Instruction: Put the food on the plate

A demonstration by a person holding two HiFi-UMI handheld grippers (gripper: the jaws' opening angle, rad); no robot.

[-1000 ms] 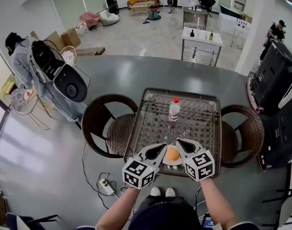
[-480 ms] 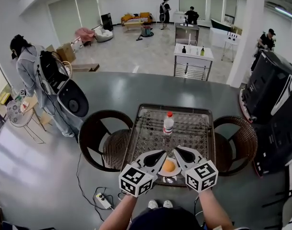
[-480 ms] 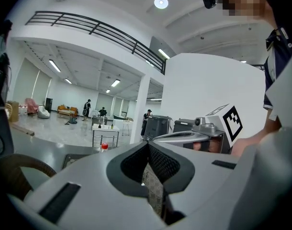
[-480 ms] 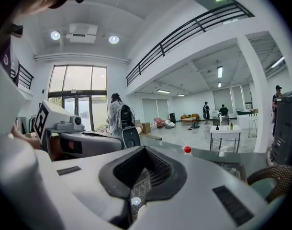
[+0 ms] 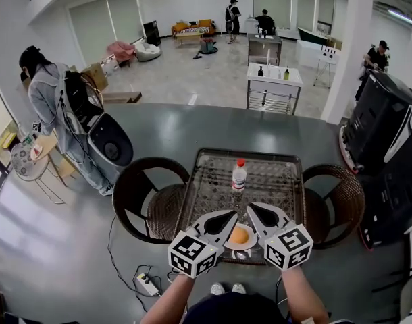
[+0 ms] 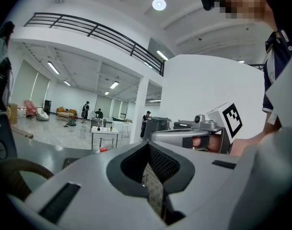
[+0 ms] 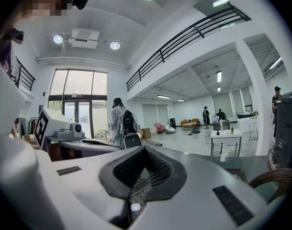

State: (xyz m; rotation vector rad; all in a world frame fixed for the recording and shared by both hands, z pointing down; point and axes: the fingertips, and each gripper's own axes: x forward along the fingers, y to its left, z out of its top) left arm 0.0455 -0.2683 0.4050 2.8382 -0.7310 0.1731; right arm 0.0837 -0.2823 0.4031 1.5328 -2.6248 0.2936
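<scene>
Nothing much has shifted since a moment ago: the orange food (image 5: 240, 235) still sits on the white plate (image 5: 250, 245) at the near edge of the table (image 5: 275, 174). Left gripper (image 5: 230, 215) and right gripper (image 5: 250, 208) flank it, fingers pressed together, empty. Placement looks done; next, I'd say, draw both away.

The left tongs (image 6: 148, 145) meet at their tips, empty, woven table (image 6: 153, 195) showing behind.
</scene>
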